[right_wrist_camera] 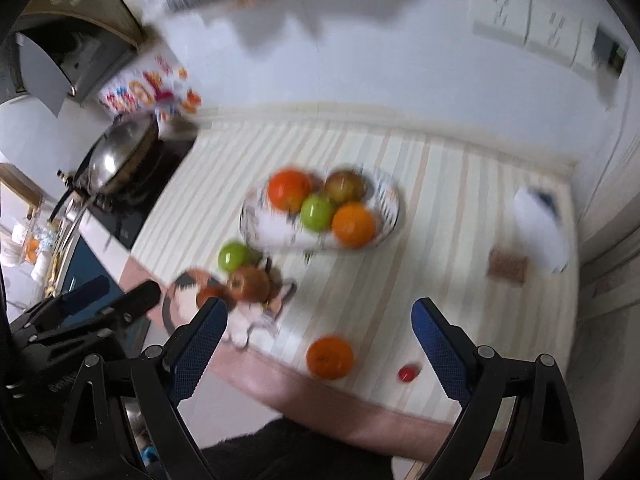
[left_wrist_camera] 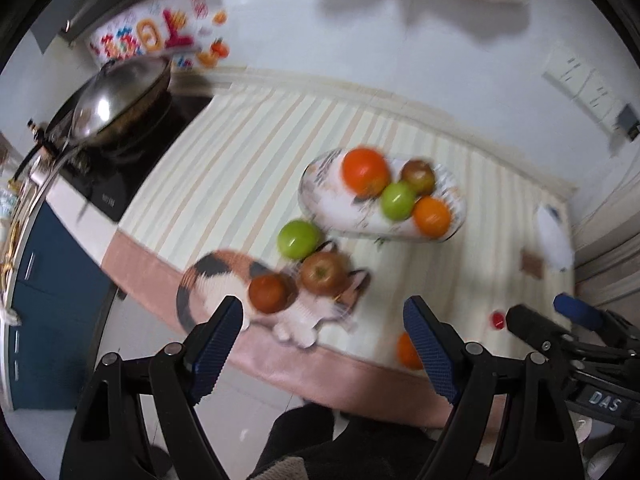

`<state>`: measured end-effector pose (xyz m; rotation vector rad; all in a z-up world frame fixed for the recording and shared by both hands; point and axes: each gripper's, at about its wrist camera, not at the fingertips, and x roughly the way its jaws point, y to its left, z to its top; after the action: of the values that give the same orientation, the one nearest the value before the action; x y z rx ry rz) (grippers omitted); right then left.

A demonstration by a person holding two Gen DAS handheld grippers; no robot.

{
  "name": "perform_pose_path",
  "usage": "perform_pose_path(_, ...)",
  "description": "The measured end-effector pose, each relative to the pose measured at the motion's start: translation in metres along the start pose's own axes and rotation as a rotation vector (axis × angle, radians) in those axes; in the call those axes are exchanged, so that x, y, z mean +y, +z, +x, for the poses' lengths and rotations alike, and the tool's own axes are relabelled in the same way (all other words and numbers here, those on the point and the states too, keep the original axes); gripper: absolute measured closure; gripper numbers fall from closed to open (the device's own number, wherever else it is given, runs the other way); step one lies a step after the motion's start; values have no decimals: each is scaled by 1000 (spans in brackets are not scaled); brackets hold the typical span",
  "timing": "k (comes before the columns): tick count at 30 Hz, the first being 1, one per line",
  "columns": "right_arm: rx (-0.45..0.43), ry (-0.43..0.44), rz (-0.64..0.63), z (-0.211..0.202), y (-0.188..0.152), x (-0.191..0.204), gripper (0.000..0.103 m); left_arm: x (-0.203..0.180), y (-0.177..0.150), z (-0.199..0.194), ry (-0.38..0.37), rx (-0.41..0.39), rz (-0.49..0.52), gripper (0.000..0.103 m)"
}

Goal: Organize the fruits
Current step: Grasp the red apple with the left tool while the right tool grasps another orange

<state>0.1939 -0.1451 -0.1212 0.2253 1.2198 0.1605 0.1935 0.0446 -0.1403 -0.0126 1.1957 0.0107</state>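
left gripper (left_wrist_camera: 323,316) jaws apart, empty | right gripper (right_wrist_camera: 320,320) likewise | loose orange (right_wrist_camera: 330,357) at 6 o'clock of fruit plate (right_wrist_camera: 390,216); likely next to collect

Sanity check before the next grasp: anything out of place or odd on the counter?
Nothing spilled or damaged. Four fruits sit outside the plate: a green apple and two reddish fruits clustered on the cat-shaped mat, plus a lone orange near the front edge. Both frames are blurred.
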Motion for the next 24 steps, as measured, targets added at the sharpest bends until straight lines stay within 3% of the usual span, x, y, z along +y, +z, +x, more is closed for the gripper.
perform_pose_path(7,290,52,85,117,-27,-21,7,34,-17,72,82,160,-48,21)
perform_pose_path(12,420,31,103,181,-49,-25,7,50,-17,106,72,234,-91,21)
perform_pose_path(17,448,4,109,210,-58,-22,12,38,3,129,29,266,-85,21)
perform_pose_path(21,441,-26,106,221,-59,-21,21,16,26,153,-8,300,-58,21)
perform_pose_path(24,416,-54,82,220,-56,-20,34,3,35,177,-11,343,-29,21)
